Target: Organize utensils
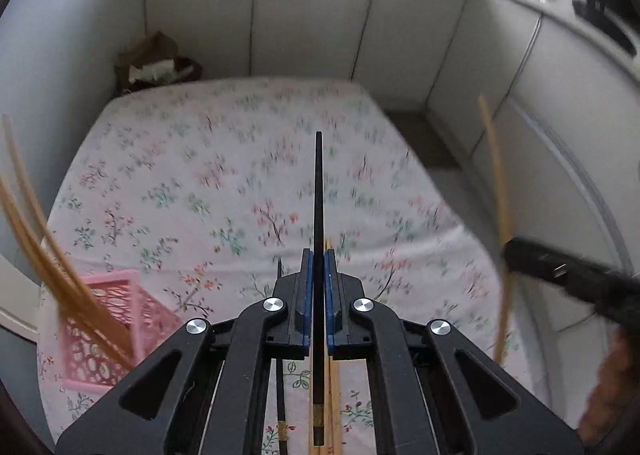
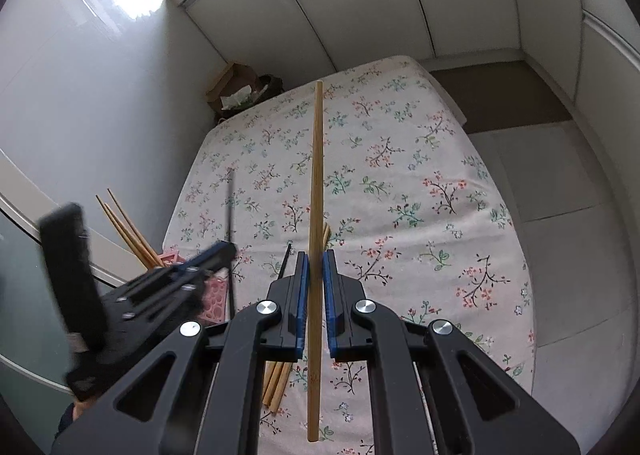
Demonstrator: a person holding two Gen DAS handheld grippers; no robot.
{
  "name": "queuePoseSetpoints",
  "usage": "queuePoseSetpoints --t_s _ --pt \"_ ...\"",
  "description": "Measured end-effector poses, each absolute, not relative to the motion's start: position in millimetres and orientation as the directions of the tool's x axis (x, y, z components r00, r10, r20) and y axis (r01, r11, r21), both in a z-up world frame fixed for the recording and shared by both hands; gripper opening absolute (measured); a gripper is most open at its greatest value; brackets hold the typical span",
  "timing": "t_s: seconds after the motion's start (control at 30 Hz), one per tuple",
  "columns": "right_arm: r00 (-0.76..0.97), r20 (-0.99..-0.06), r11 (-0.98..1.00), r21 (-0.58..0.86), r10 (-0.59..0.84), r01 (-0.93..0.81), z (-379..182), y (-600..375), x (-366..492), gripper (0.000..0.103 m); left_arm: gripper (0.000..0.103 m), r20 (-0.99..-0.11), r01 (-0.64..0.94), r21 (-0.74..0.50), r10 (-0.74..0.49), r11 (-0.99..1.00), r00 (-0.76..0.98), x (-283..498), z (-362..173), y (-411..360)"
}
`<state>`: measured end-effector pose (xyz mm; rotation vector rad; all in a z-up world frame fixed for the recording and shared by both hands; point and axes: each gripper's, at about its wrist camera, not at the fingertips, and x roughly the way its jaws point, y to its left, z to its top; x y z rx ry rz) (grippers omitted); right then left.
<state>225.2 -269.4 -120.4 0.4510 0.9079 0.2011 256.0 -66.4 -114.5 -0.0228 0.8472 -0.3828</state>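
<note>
So, biggest thing first: a table covered by a floral cloth [image 2: 400, 183], pushed into the corner of a white-panelled room, is what everything sits on. At its near-left corner a pink basket [image 1: 116, 335] is parked, and 3 or so bamboo chopsticks [image 1: 36, 239] are already stood in it, leaning out over the edge, so that's probably the sorting bin for the wooden ones.

Next down, the left gripper [image 1: 319, 275] is clamped shut on 1 black chopstick [image 1: 319, 215], gripped partway along so the tip points straight ahead. Same deal on the other side: the right gripper [image 2: 316, 275] is closed narrow around 1 bamboo chopstick [image 2: 317, 191], held near its middle, likely for balance.

Smallest bits: a loose bundle of bamboo chopsticks [image 2: 276, 383] and another black chopstick [image 1: 281, 375] are left lying on the cloth near the near edge, under both grippers.

Best guess, 1 stick of each colour is being lifted at once so they can be dropped by type. The basket is well left of the right gripper, so a sideways carry would be needed.
</note>
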Motion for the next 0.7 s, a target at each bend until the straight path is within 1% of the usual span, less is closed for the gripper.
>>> queuePoseSetpoints --t_s 0.03,0.13,0.2,0.3,0.33,0.4,0.5,0.6,0.7 --pt "0.610 -0.709 0.889 0.458 0.354 0.016 -119.2 -268.6 224.4 0.008 0.004 -0.708 0.320 -0.177 -0.347 0.931 0.616 255.8 -107.0 -64.7" --pt "0.630 -0.693 0.890 0.456 0.352 0.004 -114.9 -267.7 222.8 0.008 0.004 -0.610 0.326 -0.210 -0.384 0.922 0.693 242.9 -75.5 -43.2" --pt "0.641 -0.682 0.889 0.458 0.353 -0.002 -112.1 -267.6 222.1 0.008 0.004 -0.526 0.320 -0.221 -0.389 0.921 0.757 235.0 -52.2 -25.5" --pt "0.664 -0.656 0.886 0.463 0.359 -0.021 -106.2 -265.8 219.7 0.008 0.004 -0.427 0.287 -0.216 -0.355 0.933 0.831 226.7 -29.1 1.2" --pt "0.674 -0.645 0.885 0.464 0.361 -0.031 -103.5 -264.8 218.7 0.008 0.004 -0.381 0.272 -0.207 -0.333 0.940 0.863 224.2 -21.6 13.3" --pt "0.694 -0.621 0.885 0.464 0.366 -0.052 -97.9 -261.9 216.5 0.008 0.004 -0.320 0.245 -0.171 -0.289 0.954 0.902 220.1 -16.2 26.4" --pt "0.721 -0.585 0.884 0.460 0.371 -0.082 -90.4 -255.7 213.8 0.008 0.004 -0.290 0.221 -0.192 -0.271 0.956 0.918 219.9 -18.7 41.8" --pt "0.747 -0.547 0.883 0.455 0.378 -0.114 -83.4 -246.4 211.3 0.008 0.004 -0.255 0.174 -0.156 -0.209 0.972 0.944 219.5 -28.1 47.3" --pt "0.763 -0.518 0.883 0.447 0.387 -0.144 -78.6 -235.4 209.7 0.008 0.004 -0.266 0.145 -0.159 -0.184 0.977 0.946 221.5 -43.1 49.4"
